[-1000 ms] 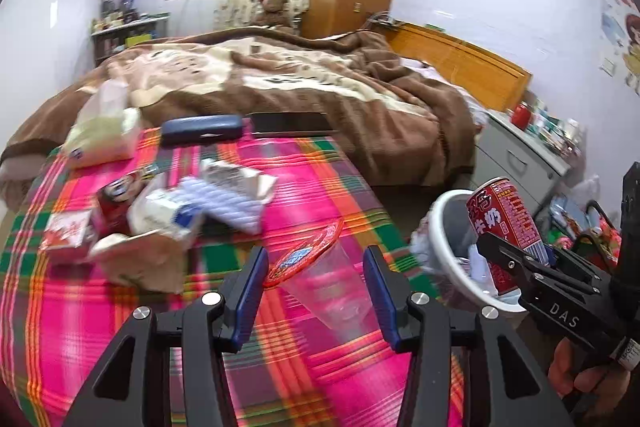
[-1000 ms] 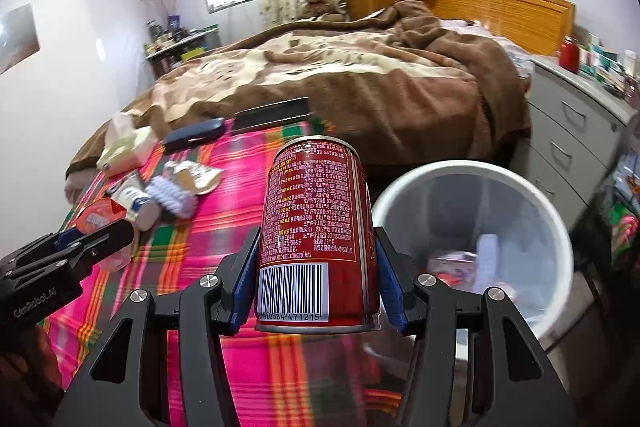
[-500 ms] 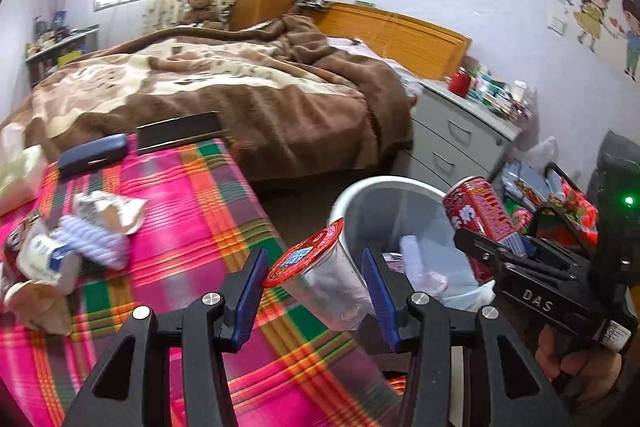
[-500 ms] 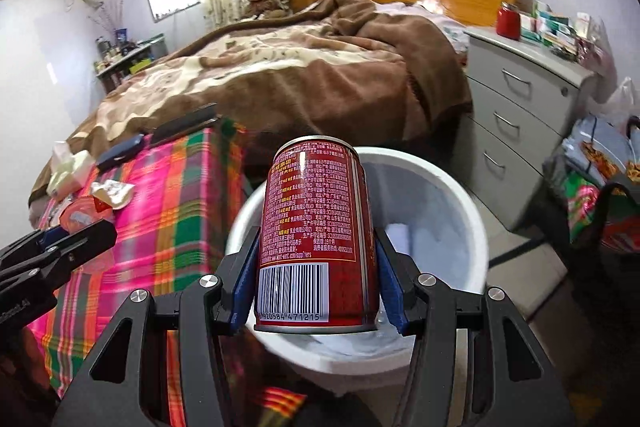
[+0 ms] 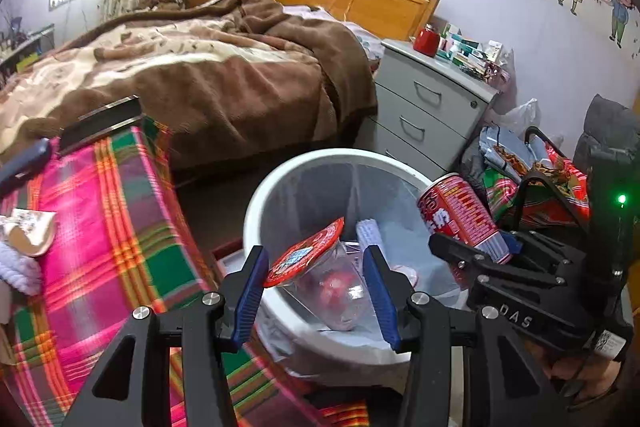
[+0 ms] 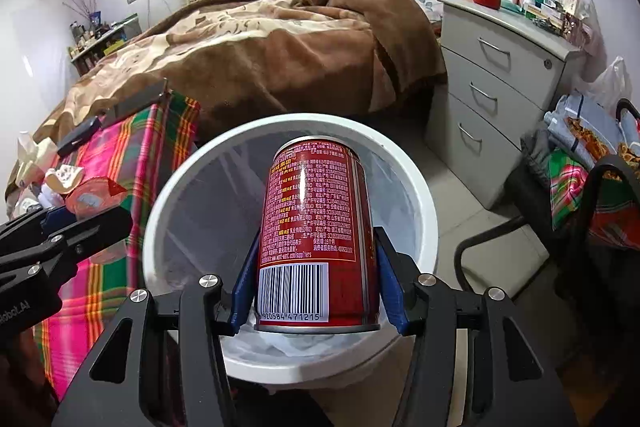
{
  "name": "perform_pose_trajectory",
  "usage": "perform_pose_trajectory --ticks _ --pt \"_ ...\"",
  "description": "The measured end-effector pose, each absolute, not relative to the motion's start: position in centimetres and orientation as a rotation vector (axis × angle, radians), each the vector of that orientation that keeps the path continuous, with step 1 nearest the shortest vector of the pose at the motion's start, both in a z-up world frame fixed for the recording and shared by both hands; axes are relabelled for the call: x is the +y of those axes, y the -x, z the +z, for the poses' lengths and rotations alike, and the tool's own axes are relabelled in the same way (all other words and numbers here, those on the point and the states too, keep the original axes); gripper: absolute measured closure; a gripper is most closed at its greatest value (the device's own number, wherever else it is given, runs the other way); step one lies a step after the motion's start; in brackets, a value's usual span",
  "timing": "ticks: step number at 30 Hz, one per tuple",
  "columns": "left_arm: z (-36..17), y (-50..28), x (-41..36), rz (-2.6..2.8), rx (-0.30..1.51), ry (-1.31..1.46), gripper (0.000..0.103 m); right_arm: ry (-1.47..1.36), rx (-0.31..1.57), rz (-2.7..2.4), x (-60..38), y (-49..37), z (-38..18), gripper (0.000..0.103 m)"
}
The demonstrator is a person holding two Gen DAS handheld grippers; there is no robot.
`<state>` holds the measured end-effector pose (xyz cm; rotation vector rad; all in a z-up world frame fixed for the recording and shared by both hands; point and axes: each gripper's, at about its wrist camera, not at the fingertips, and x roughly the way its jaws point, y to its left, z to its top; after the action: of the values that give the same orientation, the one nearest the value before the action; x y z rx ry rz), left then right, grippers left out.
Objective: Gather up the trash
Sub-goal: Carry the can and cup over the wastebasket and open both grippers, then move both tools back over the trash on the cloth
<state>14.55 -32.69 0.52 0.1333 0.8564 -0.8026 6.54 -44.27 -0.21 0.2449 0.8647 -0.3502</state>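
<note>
The left gripper [image 5: 314, 285] is clamped on a clear plastic cup [image 5: 332, 291], which is held tilted between the blue pads, its red foil lid [image 5: 306, 253] peeled up towards the left pad. The cup is held above the open mouth of the white trash bin [image 5: 256, 203]. The right gripper [image 6: 318, 285] is closed on a red can [image 6: 316, 227], gripped upright near its base and held directly over the same bin.

Only in the left wrist view are the bin's contents visible: crumpled white pieces lying on the liner. The can's barcode and printed text are shown only in the right wrist view; in the left wrist view the can [image 5: 460, 217] is seen from the side, tilted, at the bin's right rim. The plaid tablecloth [image 5: 120, 227] with remaining litter lies left of the bin, and a grey drawer unit [image 6: 492, 99] stands behind the bin.
</note>
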Motion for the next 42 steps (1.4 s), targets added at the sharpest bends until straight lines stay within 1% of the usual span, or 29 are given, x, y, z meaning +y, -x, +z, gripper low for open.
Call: perform_pose_trajectory --ticks 8,9,10,11,12,13,28,42 --pt "-0.6 -15.3 -34.5 -0.816 0.876 -0.152 0.052 -0.253 0.9 -0.31 -45.0 -7.4 -1.2 0.049" --pt "-0.6 -15.3 -34.4 -0.813 0.877 -0.153 0.05 -0.253 0.902 -0.305 -45.0 -7.4 -1.3 0.048" --pt "-0.7 -15.4 -34.4 -0.802 0.883 -0.152 0.043 -0.254 0.906 -0.308 -45.0 -7.4 -1.4 0.047" --pt "-0.8 -15.5 -34.3 -0.797 0.887 -0.147 0.039 -0.253 0.906 -0.311 -45.1 -7.5 -1.4 0.04" --pt "-0.8 -15.5 -34.3 -0.799 0.889 -0.143 0.039 -0.253 0.906 -0.316 -45.1 -7.4 -1.4 0.035" --pt "-0.7 -15.5 -34.2 -0.802 0.887 -0.14 0.039 -0.256 0.903 -0.317 -45.1 -7.3 -1.4 0.035" --pt "0.9 -14.5 -30.2 -0.737 0.85 -0.11 0.039 -0.249 0.853 -0.313 -43.3 -6.7 0.1 0.035" --pt "2.8 -13.5 -23.2 -0.638 0.784 -0.058 0.039 -0.213 0.803 -0.248 -38.9 -7.4 1.5 0.035"
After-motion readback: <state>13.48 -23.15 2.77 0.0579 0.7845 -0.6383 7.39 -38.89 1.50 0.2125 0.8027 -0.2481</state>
